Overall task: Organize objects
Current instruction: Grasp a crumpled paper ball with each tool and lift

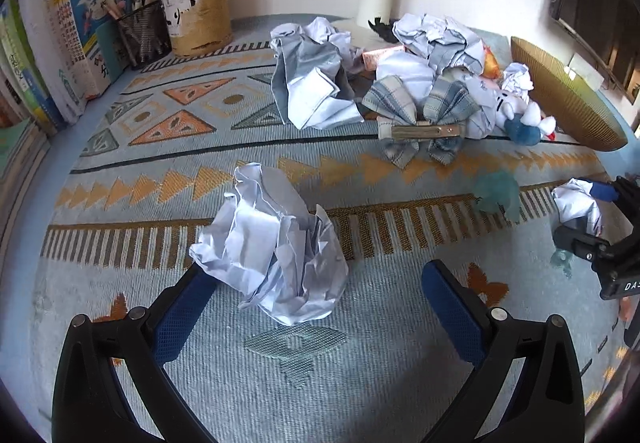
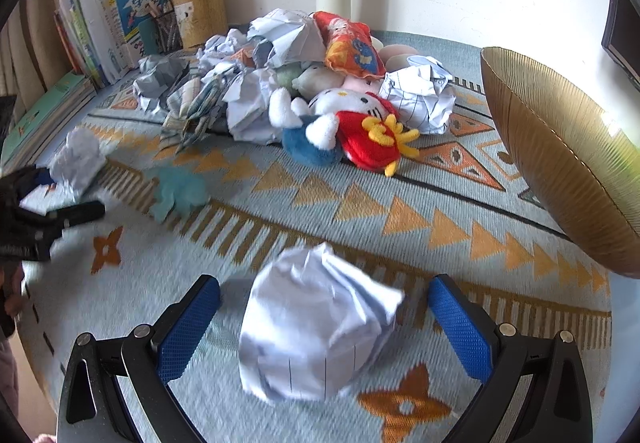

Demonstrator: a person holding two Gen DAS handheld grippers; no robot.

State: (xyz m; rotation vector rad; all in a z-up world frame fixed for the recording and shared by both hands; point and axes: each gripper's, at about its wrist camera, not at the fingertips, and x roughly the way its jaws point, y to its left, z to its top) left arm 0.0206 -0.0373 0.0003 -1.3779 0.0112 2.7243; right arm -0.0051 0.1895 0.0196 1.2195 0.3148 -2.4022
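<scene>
nearest my left gripper [image 1: 320, 307] lies a crumpled paper ball [image 1: 276, 255] on the patterned mat [image 1: 248, 383]. my fingers stand wide; the left pad [image 1: 180, 319] touches or nearly touches the ball's edge, and the right pad is well apart from it. nothing is held.

my right gripper [image 2: 324, 327] also stands wide, around a second paper ball [image 2: 316, 327] that sits between the pads, touching neither. this view is blurred by motion, so the exact gap cannot be told.

status of the task, as i judge it:
- the gold basket [image 2: 560, 163] stands tilted at the right edge of the mat; its inside is not visible, so i cannot tell what it holds.
- the main pile [image 2: 280, 83] of crumpled paper, folded cloth and a plush toy [image 2: 340, 123] remains unsorted at the back, in front of the pen holder [image 1: 196, 15] and books [image 1: 72, 35].
- a small teal item [image 2: 180, 191] lies loose between the grippers.

most of the sorting looks not yet done. the two balls nearest me appear to be the current step: close on each, then carry.
</scene>
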